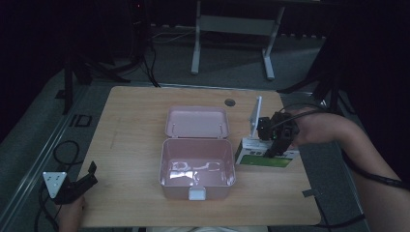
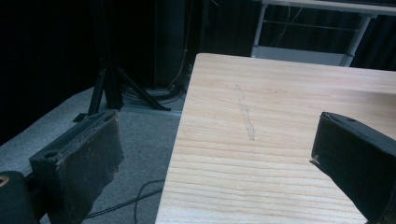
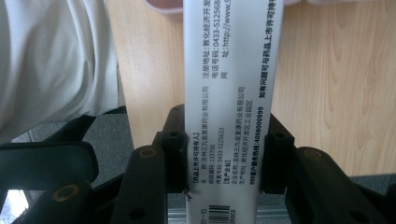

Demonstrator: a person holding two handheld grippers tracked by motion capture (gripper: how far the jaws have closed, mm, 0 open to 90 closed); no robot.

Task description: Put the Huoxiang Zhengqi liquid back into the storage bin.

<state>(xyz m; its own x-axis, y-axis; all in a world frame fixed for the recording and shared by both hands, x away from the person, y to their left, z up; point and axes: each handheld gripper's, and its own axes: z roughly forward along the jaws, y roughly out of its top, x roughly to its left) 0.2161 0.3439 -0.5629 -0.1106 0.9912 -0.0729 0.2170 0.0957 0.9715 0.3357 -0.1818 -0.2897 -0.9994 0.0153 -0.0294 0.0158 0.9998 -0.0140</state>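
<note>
So the pink lunch box point(image 1: 197, 166) sits open in the middle of the table point(image 1: 130, 145), lid flipped back, and as far as I can tell there's nothing in it yet, just glare on the bottom. The right gripper point(image 1: 273, 151) is down on the carton point(image 1: 265, 153), which lies flat on the table just to the right of the lunch box, nearly touching its side wall. In the right gripper view the jaws sit tight against both long sides of the carton point(image 3: 231, 93), so I'd call that clamped on it. My guess is we're early on: grab done, lift and drop into the lunch box not yet done

The left gripper point(image 1: 72, 186) hangs off the table's near left corner, well away from the lunch box. Its jaws stand wide apart in its own view, holding nothing, with bare wood point(image 2: 280, 140) ahead

Hard to make out: the room is really dark. There's a thin white thing point(image 1: 256, 116) standing up just behind the carton, can't tell what it is. The carton's print is too small to read from above
</note>
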